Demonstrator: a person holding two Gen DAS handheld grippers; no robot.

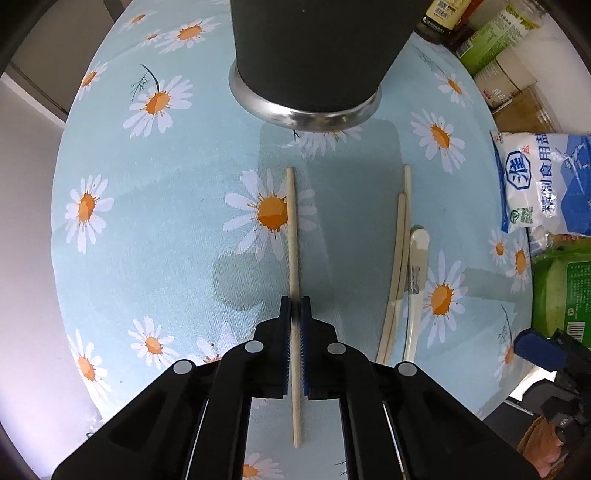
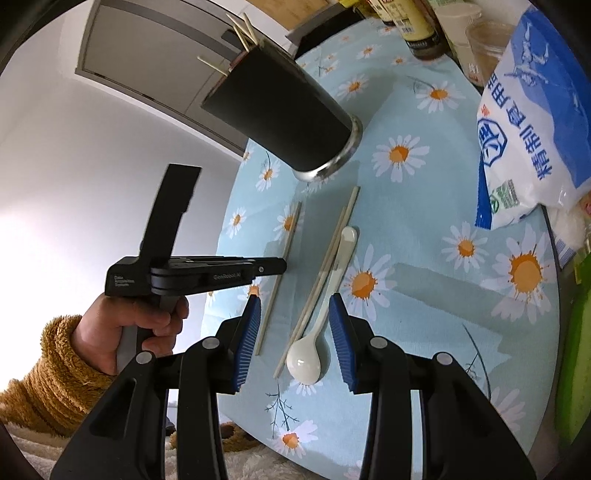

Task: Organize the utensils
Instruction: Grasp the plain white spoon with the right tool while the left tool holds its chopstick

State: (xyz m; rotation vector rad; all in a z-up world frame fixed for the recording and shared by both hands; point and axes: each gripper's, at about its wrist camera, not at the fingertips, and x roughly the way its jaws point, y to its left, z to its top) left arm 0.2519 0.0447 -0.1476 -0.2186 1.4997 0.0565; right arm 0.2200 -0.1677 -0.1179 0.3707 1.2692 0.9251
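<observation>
A single wooden chopstick (image 1: 291,236) lies on the daisy tablecloth, pointing at the black utensil holder (image 1: 314,55). My left gripper (image 1: 295,306) is shut on that chopstick near its middle. It also shows from the side in the right wrist view (image 2: 275,266), over the same chopstick (image 2: 291,229). Two more chopsticks (image 2: 325,266) and a white spoon (image 2: 314,339) lie side by side to the right. My right gripper (image 2: 295,306) is open and empty, hovering above the spoon's bowl end. The holder (image 2: 284,118) has several chopsticks in it.
A white and blue salt bag (image 2: 528,122) lies at the table's right. Bottles and jars (image 2: 417,29) stand at the back right. A green packet (image 1: 561,288) sits by the right edge. The round table's edge (image 2: 236,406) runs close on the left and near side.
</observation>
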